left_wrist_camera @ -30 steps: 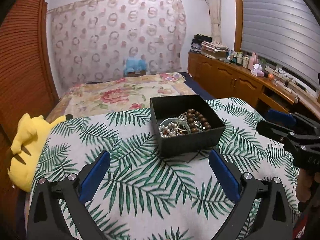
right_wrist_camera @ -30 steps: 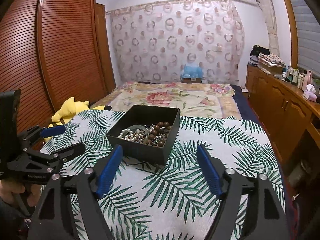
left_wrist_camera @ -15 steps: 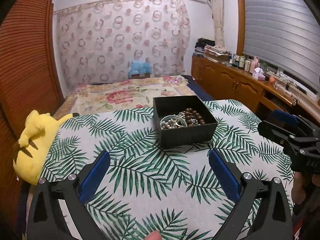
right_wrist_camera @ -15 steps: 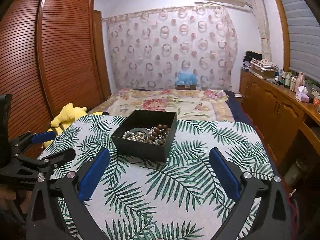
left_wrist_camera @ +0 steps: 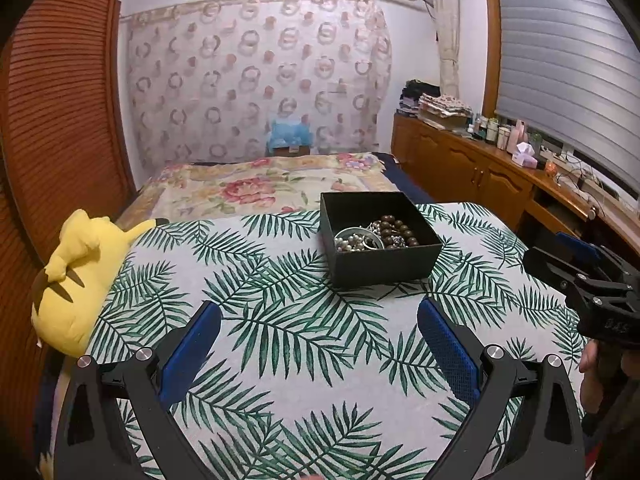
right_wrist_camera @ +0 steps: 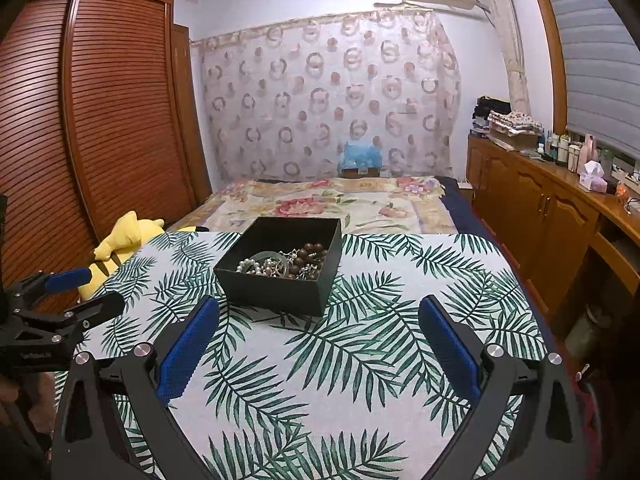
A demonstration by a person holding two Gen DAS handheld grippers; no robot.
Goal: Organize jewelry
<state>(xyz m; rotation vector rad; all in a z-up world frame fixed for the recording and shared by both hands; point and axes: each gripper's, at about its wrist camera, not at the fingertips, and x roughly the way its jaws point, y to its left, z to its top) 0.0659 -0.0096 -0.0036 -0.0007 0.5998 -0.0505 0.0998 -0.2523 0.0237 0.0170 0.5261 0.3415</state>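
A black open box stands on the palm-leaf cloth. In it lie a brown bead bracelet, a pearl string and silver chains, tangled together. My left gripper is open and empty, well short of the box, which is ahead and slightly right. My right gripper is open and empty, the box just ahead and slightly left. Each gripper shows at the edge of the other's view: the right one and the left one.
A yellow plush toy lies at the cloth's left edge. A flowered bedspread lies beyond the box. A wooden cabinet with bottles runs along the right wall. A slatted wardrobe stands on the left.
Both grippers have drawn back and up from the box, which now looks smaller and farther. The right gripper's jaws have opened wider. The box and jewelry have not moved.
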